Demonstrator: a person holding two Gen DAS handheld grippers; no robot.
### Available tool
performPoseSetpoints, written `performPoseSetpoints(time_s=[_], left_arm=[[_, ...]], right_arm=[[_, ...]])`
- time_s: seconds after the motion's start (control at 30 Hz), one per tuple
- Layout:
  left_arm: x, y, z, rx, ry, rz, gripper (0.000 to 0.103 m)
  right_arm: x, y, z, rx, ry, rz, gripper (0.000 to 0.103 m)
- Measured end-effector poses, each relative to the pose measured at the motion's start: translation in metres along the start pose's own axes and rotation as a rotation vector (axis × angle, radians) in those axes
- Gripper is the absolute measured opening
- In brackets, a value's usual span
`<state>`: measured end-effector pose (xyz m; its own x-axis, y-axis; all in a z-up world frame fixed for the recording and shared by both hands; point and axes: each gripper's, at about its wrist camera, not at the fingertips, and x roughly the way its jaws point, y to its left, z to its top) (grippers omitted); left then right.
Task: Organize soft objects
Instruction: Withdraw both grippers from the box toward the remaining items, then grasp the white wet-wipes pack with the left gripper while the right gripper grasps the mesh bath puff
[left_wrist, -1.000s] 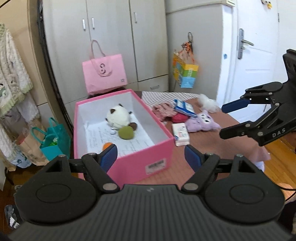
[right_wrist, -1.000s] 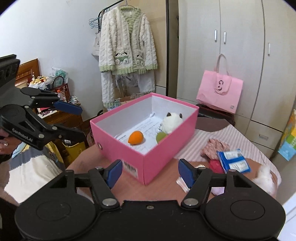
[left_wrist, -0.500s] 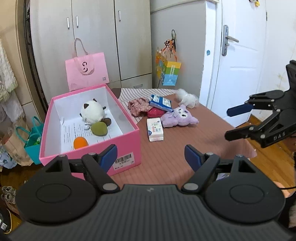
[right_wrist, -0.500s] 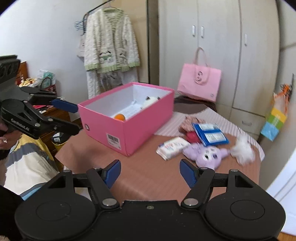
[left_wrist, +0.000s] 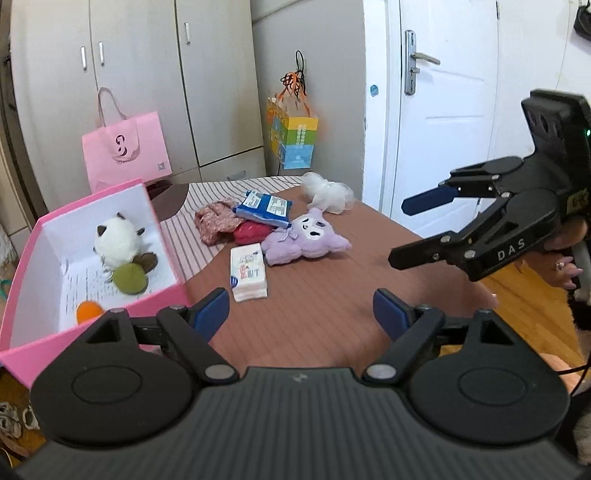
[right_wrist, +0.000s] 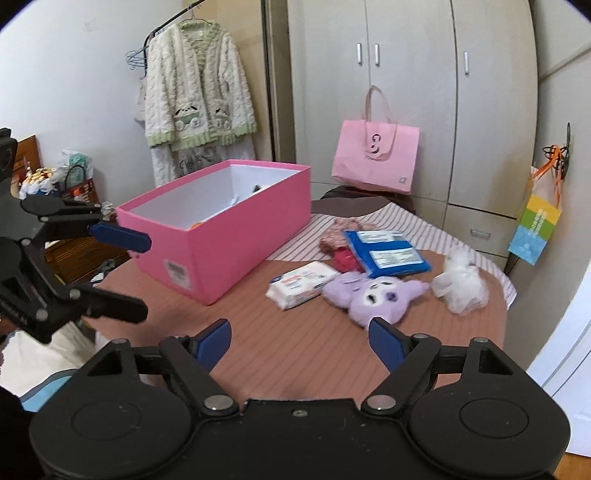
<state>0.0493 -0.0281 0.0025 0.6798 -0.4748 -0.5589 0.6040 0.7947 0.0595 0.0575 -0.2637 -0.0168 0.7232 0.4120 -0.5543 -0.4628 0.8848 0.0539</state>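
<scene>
A pink box (left_wrist: 33, 347) (right_wrist: 229, 254) stands on the brown table and holds a white plush (left_wrist: 116, 240), a green ball (left_wrist: 130, 278) and an orange ball (left_wrist: 88, 311). Beside it lie a tissue pack (left_wrist: 248, 272) (right_wrist: 301, 283), a purple plush (left_wrist: 304, 240) (right_wrist: 373, 295), a blue packet (left_wrist: 264, 208) (right_wrist: 386, 253), a red item (left_wrist: 253, 232), a floral cloth (left_wrist: 216, 221) and a white puff (left_wrist: 327, 192) (right_wrist: 461, 282). My left gripper (left_wrist: 301, 314) (right_wrist: 136, 277) is open and empty above the table's near side. My right gripper (right_wrist: 299, 341) (left_wrist: 406, 230) is open and empty, near the purple plush.
A pink bag (left_wrist: 125, 151) (right_wrist: 375, 160) stands behind the table by the grey wardrobe (left_wrist: 147, 74). A colourful bag (left_wrist: 295, 142) hangs at the back. A white door (left_wrist: 443, 110) is at the right. A cardigan (right_wrist: 195, 88) hangs at the left.
Both grippers have swung right, from facing the pink box to facing the loose items on the table. The right gripper has dropped lower toward the purple plush. Both stay open and empty.
</scene>
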Motion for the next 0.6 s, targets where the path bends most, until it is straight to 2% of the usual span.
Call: performPoseSetpoints(time_s=[0.17,0.27,0.33,0.6], left_arm=[[0.038,0.0,0.012,-0.031,0.014,0.014,0.087],[0.061,-0.002,0.015,-0.025,0.032,0.0,0.09],[0.077,-0.004,0.016,-0.015,0.047,0.009,0.09],[0.131,0.006,0.015,-0.041,0.059,0.118,0.09]], right_arm=[[0.01,-0.029,0.004,0.009,-0.034,-0.02,0.085],[0.018,-0.044,0.002,-0.005,-0.102,-0.095,0.085],[0.027,-0.053,0.003,-0.013,-0.106,-0.133,0.085],[0.061,-0.099,0.007,0.051,-0.104,-0.171,0.084]])
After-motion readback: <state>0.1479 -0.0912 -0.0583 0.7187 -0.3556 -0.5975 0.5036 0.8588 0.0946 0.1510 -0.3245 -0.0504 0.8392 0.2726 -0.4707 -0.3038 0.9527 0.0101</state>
